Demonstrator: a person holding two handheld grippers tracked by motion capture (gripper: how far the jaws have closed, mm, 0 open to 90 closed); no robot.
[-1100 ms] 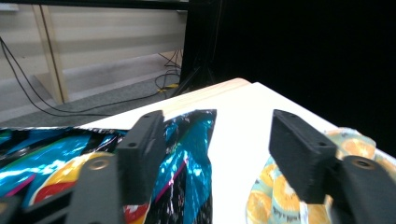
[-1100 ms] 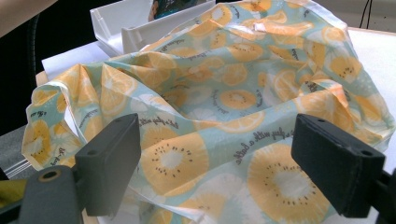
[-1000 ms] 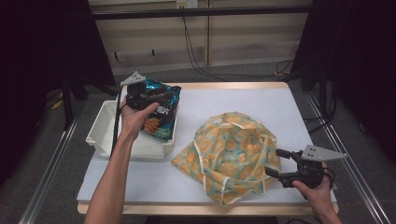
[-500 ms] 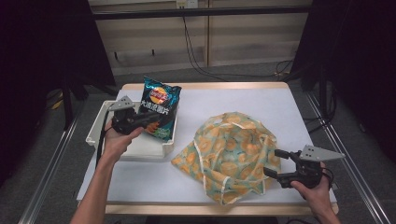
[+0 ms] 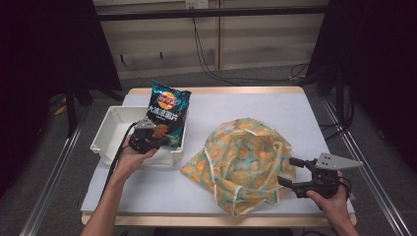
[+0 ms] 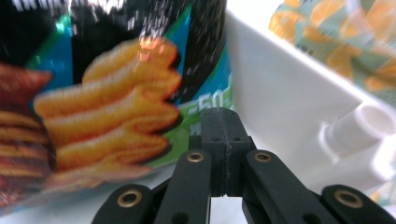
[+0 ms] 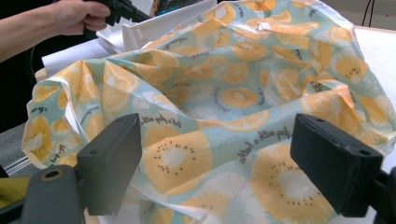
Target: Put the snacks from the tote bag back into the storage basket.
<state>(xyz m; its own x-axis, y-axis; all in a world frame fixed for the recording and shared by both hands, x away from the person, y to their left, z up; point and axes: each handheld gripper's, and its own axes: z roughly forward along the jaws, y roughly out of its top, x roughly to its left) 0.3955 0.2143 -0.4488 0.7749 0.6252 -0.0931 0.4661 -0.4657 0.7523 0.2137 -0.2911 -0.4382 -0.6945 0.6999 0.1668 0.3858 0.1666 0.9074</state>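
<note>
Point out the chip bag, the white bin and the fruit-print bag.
chip bag (image 5: 166, 105): high view, on its dark front panel.
white bin (image 5: 109, 129): high view, on its inner left wall.
fruit-print bag (image 7: 224, 98): right gripper view, on the crumpled middle of the fabric.

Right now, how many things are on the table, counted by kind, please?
White plastic bin: 1
Dark blue chip bag: 1
Orange-slice printed cloth bag: 1
Black two-jaw grippers, left shut with nothing between the jaws, right open: 2
Total: 5
</note>
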